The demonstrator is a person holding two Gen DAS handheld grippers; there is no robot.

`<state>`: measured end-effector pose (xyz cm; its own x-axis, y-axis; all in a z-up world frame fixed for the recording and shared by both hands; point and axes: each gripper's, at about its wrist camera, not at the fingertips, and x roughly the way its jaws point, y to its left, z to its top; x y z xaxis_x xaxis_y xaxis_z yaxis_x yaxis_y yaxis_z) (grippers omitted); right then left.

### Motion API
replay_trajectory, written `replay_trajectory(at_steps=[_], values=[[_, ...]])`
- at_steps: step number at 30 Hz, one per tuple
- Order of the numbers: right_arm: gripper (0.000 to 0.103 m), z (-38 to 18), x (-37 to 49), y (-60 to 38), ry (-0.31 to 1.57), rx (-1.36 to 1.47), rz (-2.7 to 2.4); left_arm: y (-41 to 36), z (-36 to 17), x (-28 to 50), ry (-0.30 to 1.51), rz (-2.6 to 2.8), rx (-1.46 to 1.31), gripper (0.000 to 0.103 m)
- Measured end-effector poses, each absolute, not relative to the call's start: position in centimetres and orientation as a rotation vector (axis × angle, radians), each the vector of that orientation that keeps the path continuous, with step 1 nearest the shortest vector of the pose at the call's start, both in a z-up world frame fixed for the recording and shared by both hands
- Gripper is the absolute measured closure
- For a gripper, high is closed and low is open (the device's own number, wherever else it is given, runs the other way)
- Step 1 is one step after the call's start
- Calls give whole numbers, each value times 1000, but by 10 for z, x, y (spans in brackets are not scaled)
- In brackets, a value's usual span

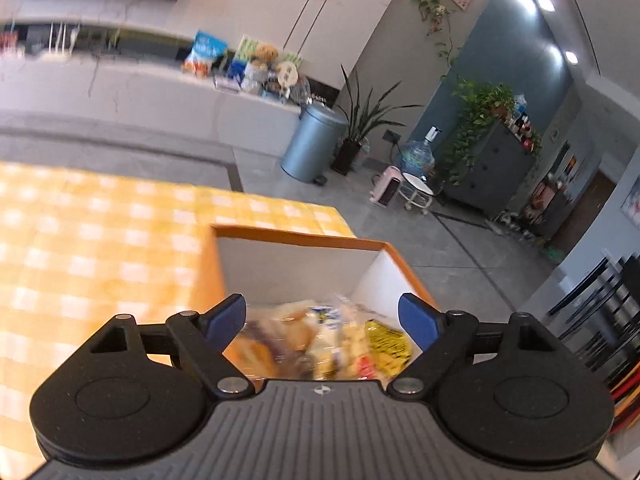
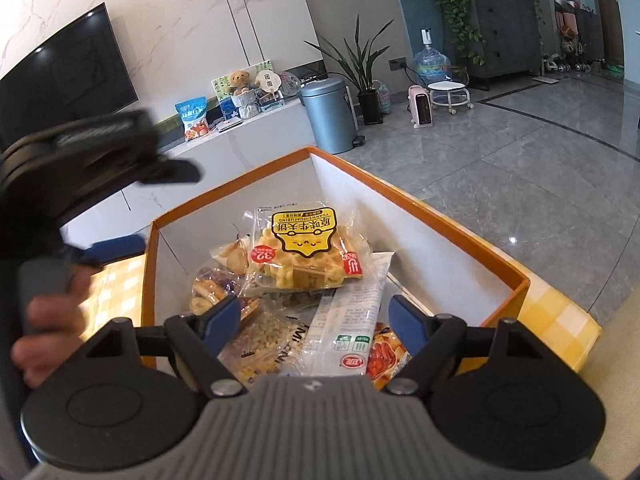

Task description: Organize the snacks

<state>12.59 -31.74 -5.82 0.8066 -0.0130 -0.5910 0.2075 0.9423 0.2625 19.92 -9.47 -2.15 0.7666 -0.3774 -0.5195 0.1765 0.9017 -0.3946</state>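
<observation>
An orange box with white inner walls [image 2: 432,236] stands on a yellow checked tablecloth [image 1: 92,240] and holds several snack packets. A waffle packet with a yellow label [image 2: 308,252] lies on top; a white packet [image 2: 352,320] and a red packet [image 2: 386,356] lie nearer me. My right gripper [image 2: 314,320] is open and empty above the box's near end. My left gripper [image 1: 322,318] is open and empty over the box [image 1: 304,240], with blurred packets [image 1: 320,340] below it. It also shows at the left of the right wrist view [image 2: 80,152], held by a hand.
The table edge falls away to a grey tiled floor [image 2: 520,140] on the right. Beyond stand a blue-grey bin [image 2: 330,116], potted plants, a water bottle, a small stool and a low white counter [image 2: 248,136] with more snack bags and toys.
</observation>
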Motion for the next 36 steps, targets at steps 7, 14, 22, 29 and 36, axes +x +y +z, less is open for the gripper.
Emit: replay_trajectory(at_steps=[7, 14, 22, 29, 36], values=[[27, -53, 119, -305, 606, 272, -149, -96, 3, 154, 535, -228, -112, 2], [27, -34, 101, -280, 591, 183, -168, -86, 27, 123, 483, -214, -55, 2], [23, -3, 74, -253, 536, 115, -132, -77, 54, 95, 435, -168, -30, 2], [5, 10, 41, -235, 546, 80, -132, -73, 63, 73, 432, -196, -76, 2], [3, 9, 21, -232, 565, 46, -215, -80, 55, 71, 520, -248, -91, 2]])
